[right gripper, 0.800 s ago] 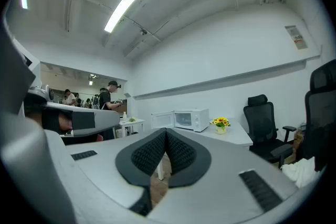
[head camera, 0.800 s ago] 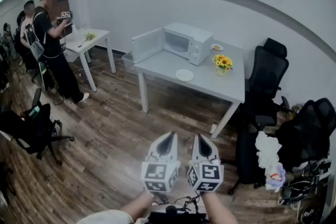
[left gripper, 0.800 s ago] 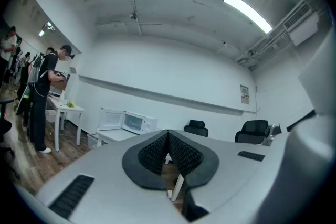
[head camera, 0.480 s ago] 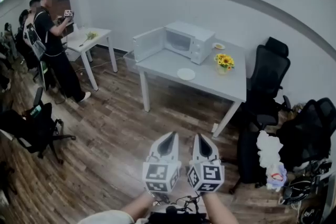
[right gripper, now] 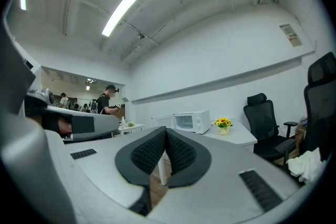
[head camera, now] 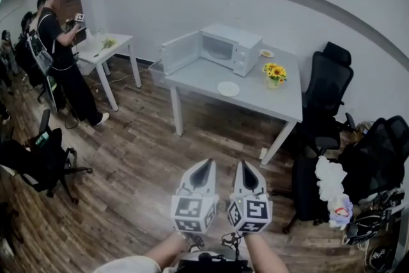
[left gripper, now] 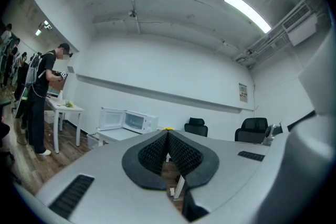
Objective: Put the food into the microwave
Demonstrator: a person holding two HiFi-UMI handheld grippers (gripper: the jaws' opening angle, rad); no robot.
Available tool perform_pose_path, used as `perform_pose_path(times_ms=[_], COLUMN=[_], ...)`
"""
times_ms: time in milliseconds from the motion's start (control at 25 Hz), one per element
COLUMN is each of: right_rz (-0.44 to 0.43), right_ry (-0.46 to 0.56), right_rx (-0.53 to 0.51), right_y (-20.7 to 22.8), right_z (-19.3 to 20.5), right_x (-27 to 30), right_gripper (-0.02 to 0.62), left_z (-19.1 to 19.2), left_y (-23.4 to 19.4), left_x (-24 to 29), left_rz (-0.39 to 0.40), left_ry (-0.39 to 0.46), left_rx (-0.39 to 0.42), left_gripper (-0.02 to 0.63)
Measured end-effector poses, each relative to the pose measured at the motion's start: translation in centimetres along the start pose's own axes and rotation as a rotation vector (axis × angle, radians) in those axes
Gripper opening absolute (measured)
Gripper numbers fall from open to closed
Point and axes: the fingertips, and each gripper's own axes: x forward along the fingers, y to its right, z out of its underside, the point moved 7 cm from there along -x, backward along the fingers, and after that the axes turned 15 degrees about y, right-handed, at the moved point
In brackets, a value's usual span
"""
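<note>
View drifts slightly right | left tool [head camera: 204, 166], right tool [head camera: 245, 166] clenched, empty, lower centre | risk: unopened tools shove plate [head camera: 228, 88] off surface [head camera: 268, 102], upper centre

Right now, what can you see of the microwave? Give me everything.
The microwave is a white box, glossy like painted metal or plastic. It stands upright at the back left of the pale table. Its door is swung wide open to the left. The cavity is dim and too small to read. A control panel sits at the front's right. Only the table touches it.
</note>
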Motion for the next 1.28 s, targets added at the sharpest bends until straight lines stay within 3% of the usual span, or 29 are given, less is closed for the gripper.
perform_pose_path(times_ms=[560,1280], right_rz=[0.029,0.021], right_ry=[-0.025,-0.038], right_rx=[-0.034,-0.057], right_y=[0.6,9.3], right_z=[2.1,3.0], right_x=[5.1,18.8], right_gripper=[0.005,0.005], left_z=[1.6,3.5], left_y=[-3.3,-4.8], left_x=[4.4,20.0], left_rz=[0.005,-0.020], left_ry=[-0.023,-0.017], left_rx=[0.002,0.026], left_gripper=[0.009,0.009])
